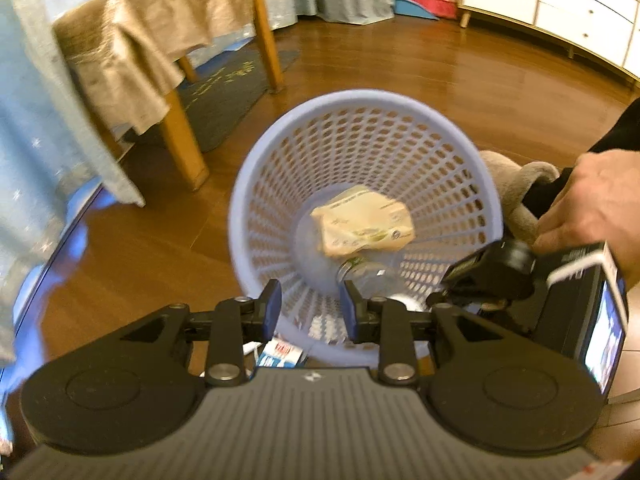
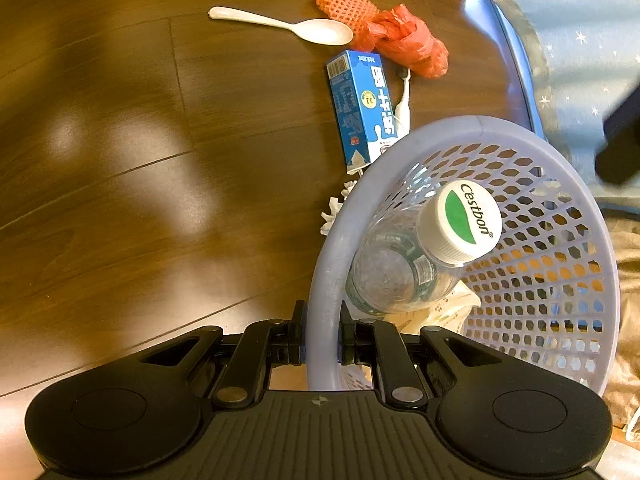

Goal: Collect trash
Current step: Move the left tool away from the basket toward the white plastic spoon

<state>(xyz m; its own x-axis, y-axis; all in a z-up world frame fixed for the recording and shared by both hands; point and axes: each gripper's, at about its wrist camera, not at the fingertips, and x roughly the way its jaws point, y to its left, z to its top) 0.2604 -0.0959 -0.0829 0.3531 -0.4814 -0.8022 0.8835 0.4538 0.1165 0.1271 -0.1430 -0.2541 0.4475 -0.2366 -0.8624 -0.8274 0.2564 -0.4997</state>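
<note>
Left gripper [image 1: 310, 308]: jaws apart, nothing between them, poised over the near rim of the basket [image 1: 280, 152]; view slightly blurred
Right gripper [image 2: 322, 338]: jaws clamped on the basket [image 2: 332, 240] rim, holding it tilted; in the left view only its body and a hand [image 1: 592, 200] show, fingertips hidden
Bottle [image 2: 416, 256]: clear, white cap printed "C'estbon", inside the basket leaning on the wall; base cut off by the rim; in the left view only its neck [image 1: 360, 270] shows
Wrapper [image 1: 362, 220]: crumpled, beige, on the basket floor beside the bottle; print unreadable
Carton [image 2: 360, 108]: blue, lying on the floor [image 2: 120, 160] just outside the basket, lower end hidden by the rim
Spoon [image 2: 288, 26]: white, on the floor beyond the carton
Red bag [image 2: 404, 40]: knotted, beside an orange foam net [image 2: 344, 0]
Tissue [image 2: 336, 208]: white, mostly hidden behind the basket
Toothbrush [image 2: 404, 96]: partly hidden by the carton
</note>
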